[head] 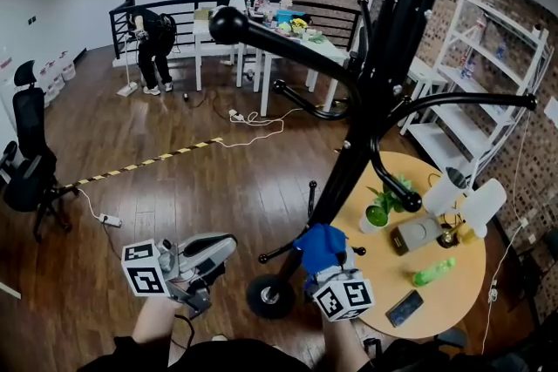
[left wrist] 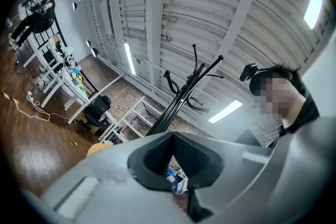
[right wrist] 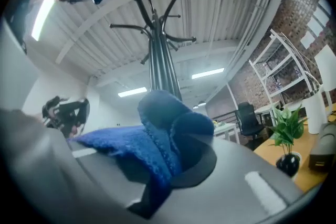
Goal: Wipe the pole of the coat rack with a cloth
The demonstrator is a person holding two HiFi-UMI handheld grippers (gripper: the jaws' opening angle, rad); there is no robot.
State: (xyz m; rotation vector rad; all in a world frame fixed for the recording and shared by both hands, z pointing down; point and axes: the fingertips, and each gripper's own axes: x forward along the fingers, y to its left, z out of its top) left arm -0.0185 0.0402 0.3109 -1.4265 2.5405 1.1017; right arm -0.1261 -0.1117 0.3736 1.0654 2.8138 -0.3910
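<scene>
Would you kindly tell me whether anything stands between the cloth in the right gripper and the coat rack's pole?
Nothing visible does. The blue cloth, clamped in the right gripper, appears right against the lower pole. The round wooden table stands off to the right, clear of that path.

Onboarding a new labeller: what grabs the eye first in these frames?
The tall black metal coat rack with curved hooks dominates the head view, right of centre. Near the foot of its pole, the right gripper has its jaws shut on a bright blue fluffy cloth; the left gripper sits lower left, jaws shut, empty.
</scene>
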